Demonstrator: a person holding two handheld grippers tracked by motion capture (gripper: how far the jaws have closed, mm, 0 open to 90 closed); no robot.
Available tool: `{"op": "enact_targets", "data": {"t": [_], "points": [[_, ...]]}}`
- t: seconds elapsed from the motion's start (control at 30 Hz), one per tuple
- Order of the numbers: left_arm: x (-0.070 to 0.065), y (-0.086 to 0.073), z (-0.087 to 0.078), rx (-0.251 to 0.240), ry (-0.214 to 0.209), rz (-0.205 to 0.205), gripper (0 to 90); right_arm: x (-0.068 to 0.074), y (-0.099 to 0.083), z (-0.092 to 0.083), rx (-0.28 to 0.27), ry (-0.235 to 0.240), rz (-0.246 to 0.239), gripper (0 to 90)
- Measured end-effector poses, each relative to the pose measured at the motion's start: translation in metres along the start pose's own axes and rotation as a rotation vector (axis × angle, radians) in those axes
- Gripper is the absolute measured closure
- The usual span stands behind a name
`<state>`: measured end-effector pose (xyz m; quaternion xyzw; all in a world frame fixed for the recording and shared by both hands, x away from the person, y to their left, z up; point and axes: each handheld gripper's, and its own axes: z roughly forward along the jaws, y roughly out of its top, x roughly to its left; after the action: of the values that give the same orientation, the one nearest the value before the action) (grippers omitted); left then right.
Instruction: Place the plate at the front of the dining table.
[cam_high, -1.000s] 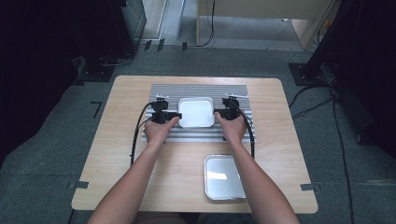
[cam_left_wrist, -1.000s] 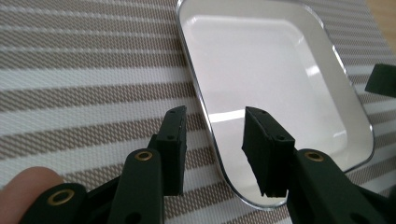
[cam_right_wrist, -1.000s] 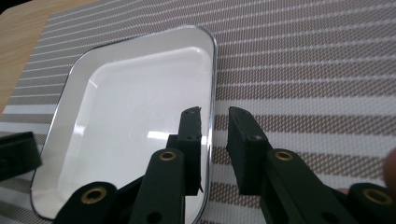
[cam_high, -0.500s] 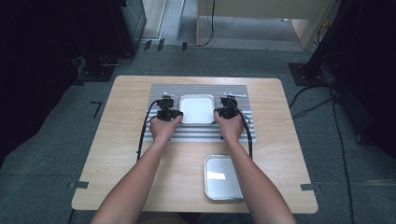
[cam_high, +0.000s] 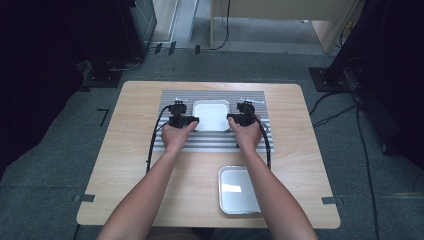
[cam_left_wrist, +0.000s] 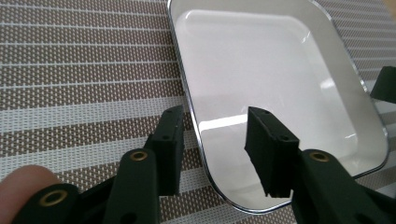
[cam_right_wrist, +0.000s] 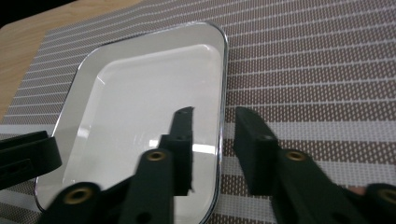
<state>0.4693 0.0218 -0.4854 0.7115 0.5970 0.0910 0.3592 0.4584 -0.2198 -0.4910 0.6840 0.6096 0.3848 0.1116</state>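
Where the striped mat (cam_high: 212, 142) covers the far half of the wooden table (cam_high: 125, 170), two metal trays are counted: one tray (cam_high: 211, 115) on the mat, straddled at its rims, untouched, by the left hand-held gripper (cam_high: 194, 120) and right hand-held gripper (cam_high: 231, 118), whose jaws have just been opening; a second tray (cam_high: 237, 190) lies near, on bare wood, above grey carpet (cam_high: 55, 165).

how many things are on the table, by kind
metal trays: 2, one on the mat, one near the front edge
striped mat: 1
hand-held grippers: 2, left gripper, right gripper
total: 5
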Motion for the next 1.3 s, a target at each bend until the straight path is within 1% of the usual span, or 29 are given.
{"op": "enact_targets", "data": {"t": [0.03, 0.07, 0.1, 0.13, 0.2, 0.23, 0.27, 0.3, 0.33, 0.37, 0.4, 0.43, 0.5, 0.53, 0.57, 0.63, 0.7, 0.8, 0.87, 1.03, 1.1, 1.13, 1.17, 1.3], "points": [[-0.001, 0.000, -0.002, -0.018, 0.012, 0.003, 45.0, -0.002, 0.001, -0.003, -0.033, -0.002, -0.023, 59.9], [-0.002, 0.000, -0.006, -0.040, 0.028, 0.011, 45.0, -0.002, 0.001, -0.003, -0.033, -0.002, -0.023, 59.9], [-0.003, 0.001, -0.010, -0.055, 0.042, 0.021, 41.6, -0.003, 0.001, -0.005, -0.044, -0.006, -0.034, 57.6], [-0.004, 0.001, -0.013, -0.061, 0.045, 0.031, 36.4, -0.005, 0.002, -0.007, -0.056, -0.013, -0.050, 57.3], [-0.005, 0.002, -0.019, -0.069, 0.042, 0.051, 30.1, -0.008, 0.003, -0.011, -0.075, -0.004, -0.065, 55.2], [-0.006, 0.001, -0.023, -0.072, 0.035, 0.059, 26.5, -0.010, 0.003, -0.012, -0.080, 0.015, -0.070, 51.6], [-0.007, 0.001, -0.026, -0.076, 0.030, 0.059, 25.3, -0.011, 0.004, -0.015, -0.067, 0.038, -0.074, 50.6], [-0.008, 0.000, -0.029, -0.084, 0.032, 0.063, 24.1, -0.011, 0.004, -0.018, -0.042, 0.063, -0.080, 47.4], [-0.008, -0.002, -0.032, -0.084, 0.037, 0.084, 23.1, -0.010, 0.004, -0.021, -0.021, 0.083, -0.110, 43.5], [-0.008, -0.003, -0.035, -0.090, 0.035, 0.088, 20.5, -0.009, 0.002, -0.024, -0.023, 0.083, -0.152, 39.8], [-0.008, -0.005, -0.037, -0.097, 0.038, 0.087, 19.3, -0.008, 0.001, -0.028, -0.036, 0.072, -0.193, 36.1], [-0.007, -0.007, -0.040, -0.099, 0.042, 0.087, 19.3, -0.007, -0.001, -0.031, -0.050, 0.065, -0.223, 33.7], [-0.004, -0.011, -0.045, -0.112, 0.040, 0.082, 18.8, -0.007, -0.005, -0.039, -0.060, 0.076, -0.264, 26.9], [-0.003, -0.013, -0.047, -0.112, 0.038, 0.077, 18.7, -0.008, -0.007, -0.046, -0.067, 0.072, -0.263, 26.9], [-0.002, -0.015, -0.050, -0.114, 0.038, 0.075, 18.7, -0.008, -0.007, -0.046, -0.067, 0.072, -0.263, 26.9], [0.000, -0.019, -0.055, -0.121, 0.046, 0.065, 18.4, -0.010, -0.009, -0.054, -0.082, 0.058, -0.251, 26.8], [0.001, -0.022, -0.059, -0.124, 0.067, 0.075, 18.3, -0.012, -0.011, -0.061, -0.100, 0.062, -0.234, 25.8], [0.002, -0.027, -0.064, -0.124, 0.067, 0.084, 18.3, -0.017, -0.014, -0.070, -0.114, 0.073, -0.231, 25.4], [0.003, -0.030, -0.068, -0.126, 0.072, 0.083, 18.3, -0.020, -0.017, -0.075, -0.112, 0.067, -0.226, 25.4], [0.006, -0.036, -0.078, -0.153, 0.062, 0.085, 18.3, -0.029, -0.024, -0.085, -0.118, 0.052, -0.229, 25.5], [0.008, -0.039, -0.080, -0.156, 0.064, 0.088, 18.3, -0.034, -0.027, -0.089, -0.121, 0.045, -0.222, 25.4], [0.009, -0.041, -0.081, -0.157, 0.062, 0.090, 18.3, -0.039, -0.029, -0.092, -0.121, 0.045, -0.214, 25.4], [0.009, -0.042, -0.082, -0.159, 0.063, 0.090, 18.3, -0.039, -0.029, -0.092, -0.121, 0.045, -0.214, 25.4], [0.012, -0.049, -0.086, -0.166, 0.072, 0.099, 18.3, -0.049, -0.033, -0.098, -0.120, 0.046, -0.200, 25.4]]}}
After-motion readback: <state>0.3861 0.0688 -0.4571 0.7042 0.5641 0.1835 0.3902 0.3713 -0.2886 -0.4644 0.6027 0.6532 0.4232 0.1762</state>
